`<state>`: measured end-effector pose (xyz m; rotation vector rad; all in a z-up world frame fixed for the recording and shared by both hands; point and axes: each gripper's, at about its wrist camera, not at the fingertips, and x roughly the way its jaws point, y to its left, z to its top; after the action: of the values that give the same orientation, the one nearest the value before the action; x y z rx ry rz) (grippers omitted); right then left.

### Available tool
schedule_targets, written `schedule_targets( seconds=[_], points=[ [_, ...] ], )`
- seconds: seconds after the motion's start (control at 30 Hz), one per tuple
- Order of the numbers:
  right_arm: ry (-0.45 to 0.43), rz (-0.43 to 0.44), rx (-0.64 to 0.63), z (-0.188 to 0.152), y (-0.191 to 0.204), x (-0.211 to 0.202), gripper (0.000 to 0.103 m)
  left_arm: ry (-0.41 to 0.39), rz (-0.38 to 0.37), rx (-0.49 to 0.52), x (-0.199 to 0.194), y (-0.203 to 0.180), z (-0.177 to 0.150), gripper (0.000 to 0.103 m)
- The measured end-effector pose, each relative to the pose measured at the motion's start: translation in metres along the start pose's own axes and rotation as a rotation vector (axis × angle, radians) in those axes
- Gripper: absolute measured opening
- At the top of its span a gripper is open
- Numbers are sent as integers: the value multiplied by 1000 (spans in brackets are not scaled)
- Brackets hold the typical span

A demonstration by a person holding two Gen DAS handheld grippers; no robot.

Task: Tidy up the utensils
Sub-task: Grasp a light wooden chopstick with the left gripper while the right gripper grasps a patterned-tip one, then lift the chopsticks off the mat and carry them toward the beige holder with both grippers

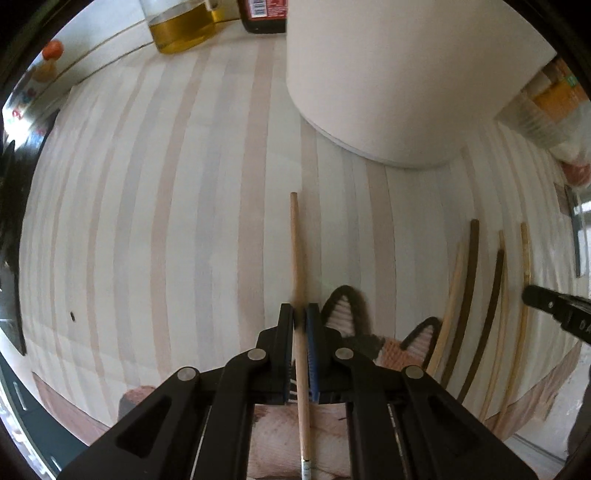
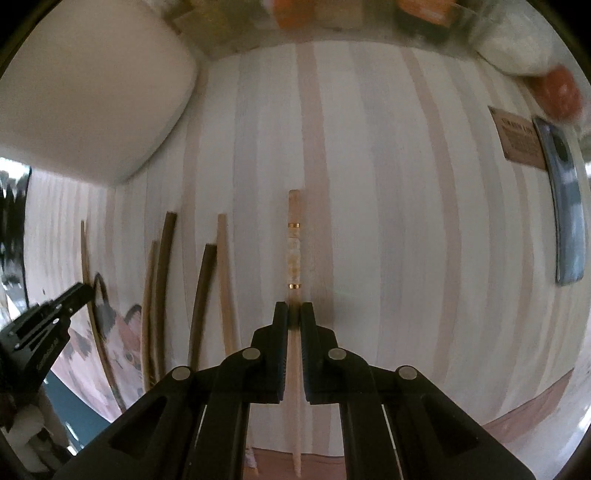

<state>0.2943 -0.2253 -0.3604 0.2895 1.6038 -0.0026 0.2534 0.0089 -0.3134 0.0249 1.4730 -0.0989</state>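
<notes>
My left gripper [image 1: 300, 314] is shut on a plain light wooden chopstick [image 1: 297, 258], which runs lengthwise between its jaws over the striped table. My right gripper [image 2: 293, 312] is shut on a pale chopstick with two gold rings [image 2: 294, 236], also lying along the jaws. Several loose chopsticks, two of them dark brown [image 1: 469, 288] and the others pale [image 1: 524, 280], lie side by side on the table; they show at the right of the left wrist view and as the loose chopsticks [image 2: 201, 291] left of my right gripper. The right gripper's tip [image 1: 554, 306] shows beside them.
A tall white cylindrical container [image 1: 388, 81] stands at the back. A cat-pattern mat [image 1: 391, 343] lies under the loose chopsticks. Oil bottle [image 1: 181, 26] and dark bottle [image 1: 264, 16] at the far edge. A phone [image 2: 565, 206] and a brown card [image 2: 517, 140] lie right.
</notes>
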Motion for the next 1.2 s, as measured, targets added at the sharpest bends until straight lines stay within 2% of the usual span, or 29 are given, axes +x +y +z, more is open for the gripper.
schedule_targets(
  seconds=[0.1,0.13,0.47,0.63,0.73,1.0,1.2],
  points=[
    [-2,-13,-8,4,-5,-1,6,-5,15,29,2,-1,-2,5],
    [4,-23,-15,4,-6,-1,6,-13,17,41,1,-3,-13,5],
    [12,-60,-32,15,1,1,6,-27,28,66,0,-16,-10,5],
    [-20,-96,-50,1,37,12,7,-64,46,67,-7,-22,-13,4],
    [-68,-65,-22,-7,34,7,6,-96,36,73,-20,-25,-18,4],
    [-244,-13,-19,-37,40,-42,6,-212,-3,60,-72,-26,-29,4],
    [-336,33,-7,-47,42,-73,6,-296,-26,56,-111,-26,-31,4]
  ],
)
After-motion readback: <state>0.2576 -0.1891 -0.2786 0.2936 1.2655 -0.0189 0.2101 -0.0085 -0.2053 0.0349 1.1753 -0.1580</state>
